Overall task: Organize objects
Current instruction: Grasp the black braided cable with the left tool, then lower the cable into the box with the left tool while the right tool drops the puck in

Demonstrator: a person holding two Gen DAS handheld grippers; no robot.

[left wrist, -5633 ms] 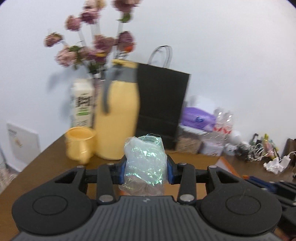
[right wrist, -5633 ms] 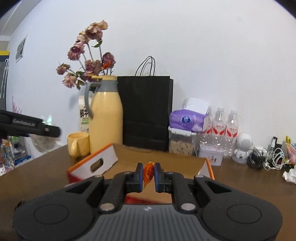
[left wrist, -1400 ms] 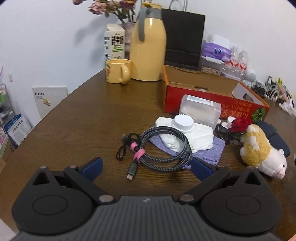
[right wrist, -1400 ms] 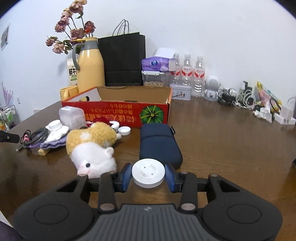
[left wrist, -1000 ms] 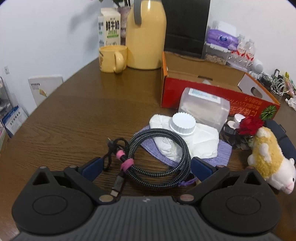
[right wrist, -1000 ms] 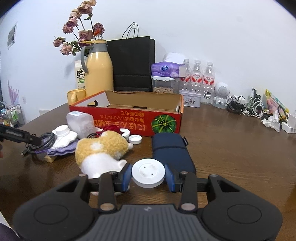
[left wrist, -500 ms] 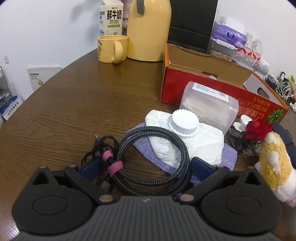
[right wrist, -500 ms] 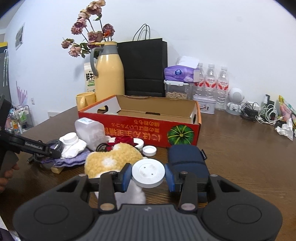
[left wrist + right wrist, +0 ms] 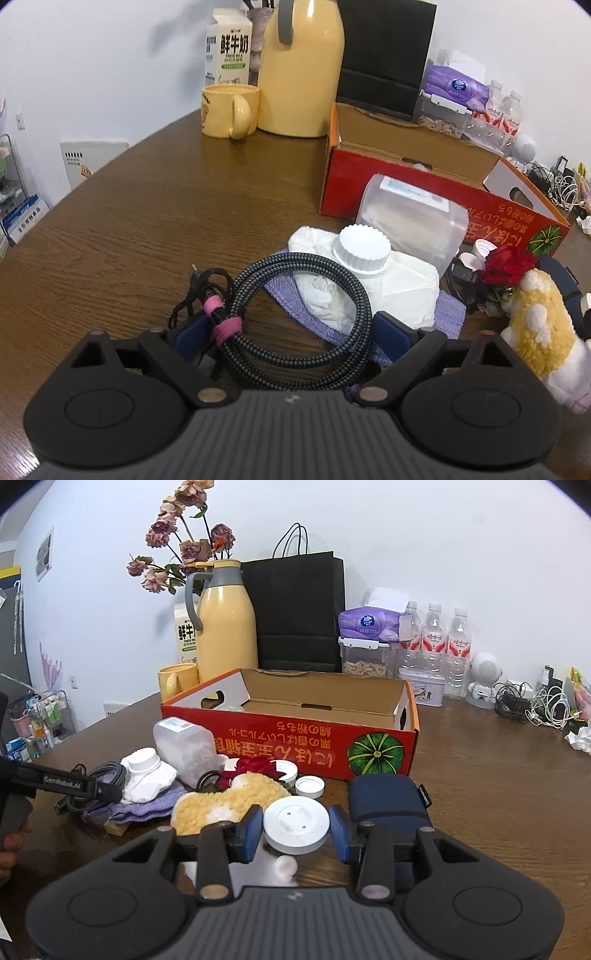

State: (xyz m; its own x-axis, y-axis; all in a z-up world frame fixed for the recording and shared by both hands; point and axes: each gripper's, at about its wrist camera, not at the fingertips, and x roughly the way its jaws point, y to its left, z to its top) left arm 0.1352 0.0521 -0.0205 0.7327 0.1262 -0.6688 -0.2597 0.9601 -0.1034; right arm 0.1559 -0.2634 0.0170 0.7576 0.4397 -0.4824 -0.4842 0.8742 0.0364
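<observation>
Coiled cable [image 9: 295,317] lies between closing jaws (left).

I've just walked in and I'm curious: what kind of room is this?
Probably a home dining or living area, perhaps a casual office corner: a round wooden table cluttered with a yellow thermos, milk carton, dried flowers and bottled water.
</observation>
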